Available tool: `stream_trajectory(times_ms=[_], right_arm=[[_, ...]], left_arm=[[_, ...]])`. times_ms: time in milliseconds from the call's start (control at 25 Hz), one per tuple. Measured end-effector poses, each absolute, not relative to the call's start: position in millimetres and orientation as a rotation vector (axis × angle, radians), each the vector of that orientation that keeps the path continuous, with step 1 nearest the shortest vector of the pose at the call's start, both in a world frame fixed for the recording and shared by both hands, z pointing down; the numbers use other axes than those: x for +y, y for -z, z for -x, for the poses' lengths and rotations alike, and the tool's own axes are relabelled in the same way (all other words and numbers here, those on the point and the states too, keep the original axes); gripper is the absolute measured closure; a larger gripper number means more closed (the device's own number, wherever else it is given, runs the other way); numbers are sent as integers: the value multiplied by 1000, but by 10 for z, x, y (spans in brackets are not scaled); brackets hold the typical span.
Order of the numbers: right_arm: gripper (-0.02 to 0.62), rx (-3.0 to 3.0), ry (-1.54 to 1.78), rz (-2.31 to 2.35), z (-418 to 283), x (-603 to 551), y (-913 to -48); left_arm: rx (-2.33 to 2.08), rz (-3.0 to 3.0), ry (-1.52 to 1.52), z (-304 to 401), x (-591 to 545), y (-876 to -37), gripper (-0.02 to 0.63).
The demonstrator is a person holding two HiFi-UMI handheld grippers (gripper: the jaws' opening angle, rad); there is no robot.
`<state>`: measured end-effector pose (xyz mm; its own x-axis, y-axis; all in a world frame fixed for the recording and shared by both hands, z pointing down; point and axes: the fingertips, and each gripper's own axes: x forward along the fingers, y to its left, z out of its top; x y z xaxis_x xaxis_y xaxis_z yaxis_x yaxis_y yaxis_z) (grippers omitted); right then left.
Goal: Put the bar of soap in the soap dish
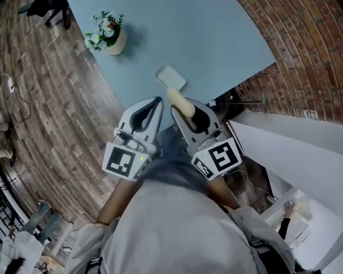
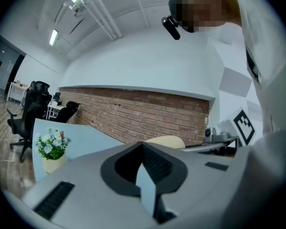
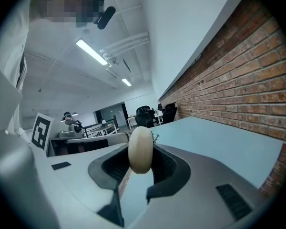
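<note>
Right gripper (image 1: 184, 112) clamped on the bar of soap (image 1: 179, 100), mid-carry by the look of it. Soap dish (image 1: 171, 77) just ahead, not touching. Next up: nudge forward, lower, let go.

- No word, number or brand name can be read in any view.
- The only printed signs are black-and-white square marker patterns (coded blocks, not letters).
- One such pattern stands on the left marker cube (image 1: 124, 161) — part of the left gripper (image 1: 158, 100).
- Another stands on the right marker cube (image 1: 220, 157) — part of the right gripper (image 1: 182, 108).
- Each gripper view shows the other gripper's pattern, small and at an angle.
</note>
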<state>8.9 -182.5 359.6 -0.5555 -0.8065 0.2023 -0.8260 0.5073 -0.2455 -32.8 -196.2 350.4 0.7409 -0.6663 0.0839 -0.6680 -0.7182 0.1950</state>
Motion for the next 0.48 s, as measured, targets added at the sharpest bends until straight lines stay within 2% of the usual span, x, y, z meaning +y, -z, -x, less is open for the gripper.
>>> stream_trajectory(times_ms=[480], right_arm=[[478,-2656,-555,-1392,-177,-2187,-4013]], left_arm=[[-1093,-2677,-95,228,-2289,-3872,603]])
